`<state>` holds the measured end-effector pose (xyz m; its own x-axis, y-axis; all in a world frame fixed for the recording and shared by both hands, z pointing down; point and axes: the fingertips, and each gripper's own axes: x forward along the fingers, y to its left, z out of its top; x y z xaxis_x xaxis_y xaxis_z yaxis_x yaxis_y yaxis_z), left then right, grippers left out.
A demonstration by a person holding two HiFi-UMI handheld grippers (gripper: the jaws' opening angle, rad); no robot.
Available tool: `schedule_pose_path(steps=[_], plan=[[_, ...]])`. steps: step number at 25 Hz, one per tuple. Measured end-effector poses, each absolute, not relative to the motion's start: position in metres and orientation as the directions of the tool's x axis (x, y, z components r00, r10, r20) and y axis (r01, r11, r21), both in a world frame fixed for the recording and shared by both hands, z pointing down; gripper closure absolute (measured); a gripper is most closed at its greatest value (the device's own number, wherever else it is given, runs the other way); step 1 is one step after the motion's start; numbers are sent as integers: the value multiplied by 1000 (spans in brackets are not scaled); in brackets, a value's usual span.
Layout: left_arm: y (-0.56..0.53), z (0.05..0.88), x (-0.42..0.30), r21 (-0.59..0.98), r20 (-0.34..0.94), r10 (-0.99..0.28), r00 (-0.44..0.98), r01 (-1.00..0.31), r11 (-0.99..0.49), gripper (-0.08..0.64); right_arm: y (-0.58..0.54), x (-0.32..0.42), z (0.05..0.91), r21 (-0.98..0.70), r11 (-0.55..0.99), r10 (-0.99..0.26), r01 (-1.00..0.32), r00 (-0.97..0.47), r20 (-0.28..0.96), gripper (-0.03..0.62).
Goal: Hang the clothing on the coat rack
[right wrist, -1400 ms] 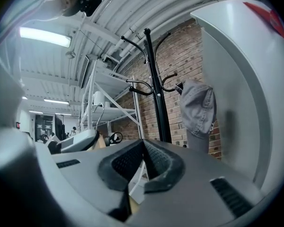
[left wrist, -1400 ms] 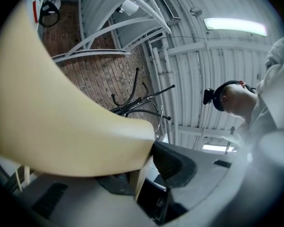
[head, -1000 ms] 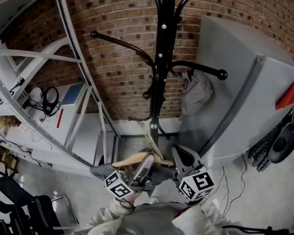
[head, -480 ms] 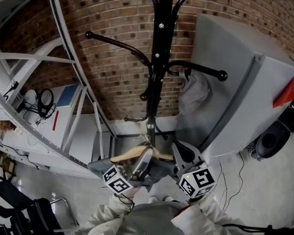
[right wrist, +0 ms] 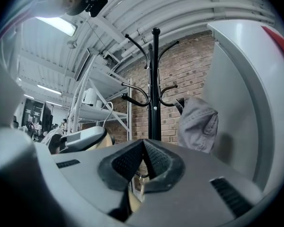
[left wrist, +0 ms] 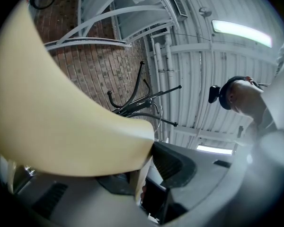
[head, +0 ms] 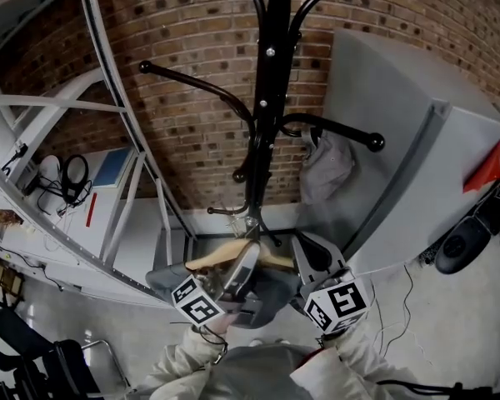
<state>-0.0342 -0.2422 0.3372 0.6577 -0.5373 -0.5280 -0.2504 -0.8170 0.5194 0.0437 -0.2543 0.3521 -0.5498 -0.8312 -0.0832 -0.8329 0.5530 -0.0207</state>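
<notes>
The black coat rack (head: 262, 132) stands against the brick wall, and a grey cap (head: 327, 161) hangs on its right arm. Low in the head view I hold a wooden hanger (head: 221, 261) with a grey garment (head: 271, 294) draped on it, just in front of the rack's pole. My left gripper (head: 243, 265) is shut on the hanger, whose cream wood (left wrist: 61, 117) fills the left gripper view. My right gripper (head: 304, 257) sits at the hanger's right end. Its pads meet at the tips (right wrist: 143, 148), with cream wood showing below them. Beyond them rise the rack (right wrist: 155, 89) and the cap (right wrist: 196, 124).
White metal shelving (head: 108, 140) slants along the left, with headphones (head: 71, 173) on a shelf. A tall grey cabinet (head: 400, 140) stands close to the rack's right side. A black chair (head: 33, 365) is at the lower left.
Both grippers, with the hanger and garment, have risen slightly and come closer to the rack's pole. The cap has not moved.
</notes>
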Motion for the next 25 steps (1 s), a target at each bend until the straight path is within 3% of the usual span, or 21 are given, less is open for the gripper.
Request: schedule_pose_path(steps=[25], plan=[[-295, 279, -34, 436, -602, -482, 637, -243, -866, 440, -289, 54, 313, 67, 538, -824, -840, -541, -169, 568]])
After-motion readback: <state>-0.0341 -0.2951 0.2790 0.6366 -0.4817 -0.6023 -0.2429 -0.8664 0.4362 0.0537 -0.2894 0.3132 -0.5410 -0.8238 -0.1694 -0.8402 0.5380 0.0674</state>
